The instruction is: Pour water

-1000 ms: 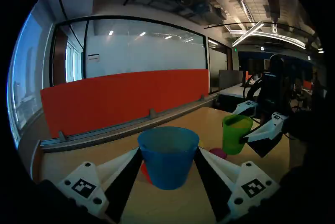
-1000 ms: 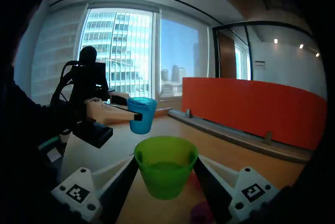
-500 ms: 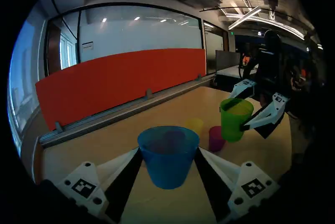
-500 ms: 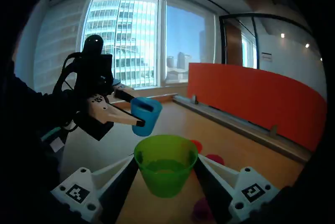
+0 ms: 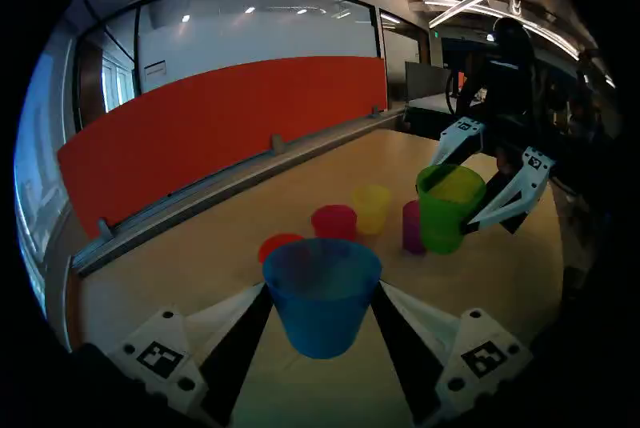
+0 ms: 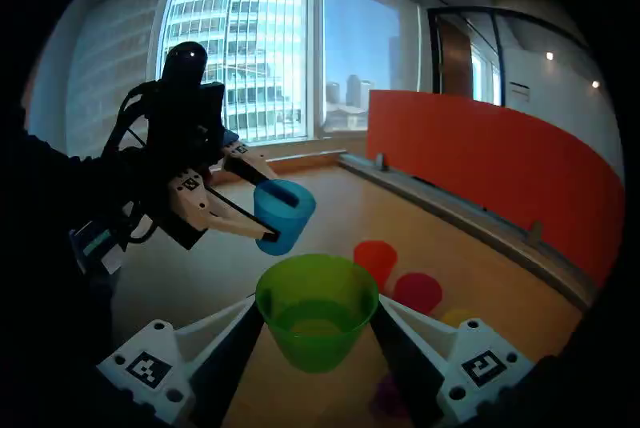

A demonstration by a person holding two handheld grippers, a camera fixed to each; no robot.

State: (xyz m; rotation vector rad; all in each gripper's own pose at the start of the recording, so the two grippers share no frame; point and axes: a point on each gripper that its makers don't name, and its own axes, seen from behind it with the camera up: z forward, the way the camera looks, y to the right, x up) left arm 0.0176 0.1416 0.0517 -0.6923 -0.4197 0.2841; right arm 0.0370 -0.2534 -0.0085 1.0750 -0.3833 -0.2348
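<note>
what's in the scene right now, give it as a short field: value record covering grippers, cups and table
left gripper: shut on the blue cup
right gripper: shut on the green cup
green cup contents: some liquid in the bottom
blue cup contents: cannot tell
blue cup pose: tilted, with its mouth turned toward the green cup
on the table: red cup, pink cup, yellow cup and purple cup, grouped close together
backdrop: orange partition, windows
</note>
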